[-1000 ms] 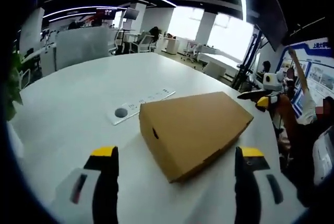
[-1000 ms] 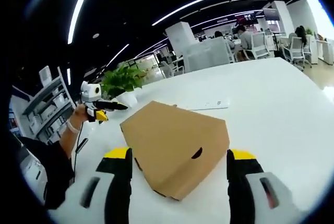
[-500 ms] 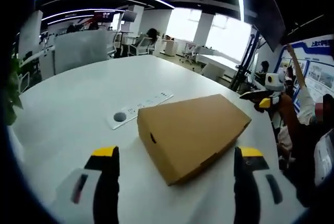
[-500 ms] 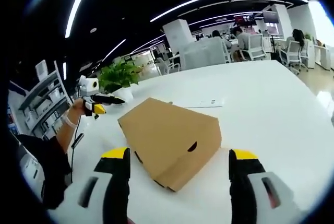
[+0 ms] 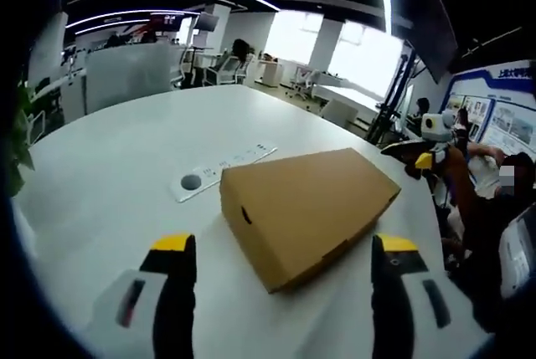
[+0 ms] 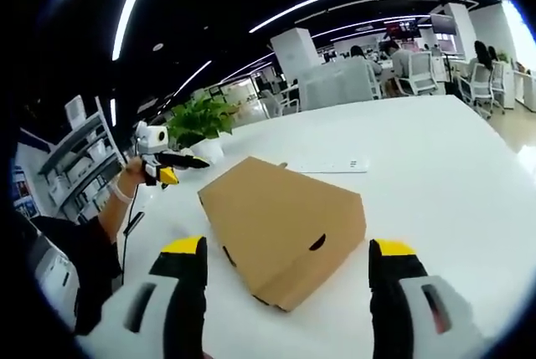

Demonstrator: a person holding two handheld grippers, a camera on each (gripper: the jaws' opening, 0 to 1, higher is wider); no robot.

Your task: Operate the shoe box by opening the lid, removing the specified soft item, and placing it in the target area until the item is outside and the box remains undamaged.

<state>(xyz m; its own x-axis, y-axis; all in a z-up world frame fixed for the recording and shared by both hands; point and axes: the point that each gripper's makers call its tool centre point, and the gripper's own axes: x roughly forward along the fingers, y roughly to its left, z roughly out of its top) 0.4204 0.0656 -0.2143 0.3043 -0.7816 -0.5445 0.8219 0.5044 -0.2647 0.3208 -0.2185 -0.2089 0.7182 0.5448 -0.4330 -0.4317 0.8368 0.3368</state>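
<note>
desk (image 5: 126,150): white, broad, rounded edge, carrying all listed items; seen also in right gripper view (image 6: 435,166).

shoe box (image 5: 306,204): plain brown cardboard, lid shut, lying flat near middle of desk, one corner turned toward left gripper view; small dark finger hole in short end wall. same box in right gripper view (image 6: 280,212), finger hole on the side facing right. nothing touching it.

power strip (image 5: 222,168): flat, white, long, set into or lying on desk just beyond shoe box, round grey disc at near end; seen past far edge of box in right gripper view (image 6: 331,165).

potted plant (image 6: 199,125): green leaves, white pot, at far edge of desk beyond box.

left gripper (image 5: 285,250): fingers black with yellow tips, wide apart, holding nothing, short of the box, box corner between their lines. seen also in right gripper view (image 6: 172,166), held by a hand (image 6: 134,176) above desk edge, well apart from box, its finger gap too small to judge there.

right gripper (image 6: 289,254): fingers black with yellow tips, wide apart, empty, box between and beyond tips, not touching. seen also in left gripper view (image 5: 419,154), raised beside far right of box.
</note>
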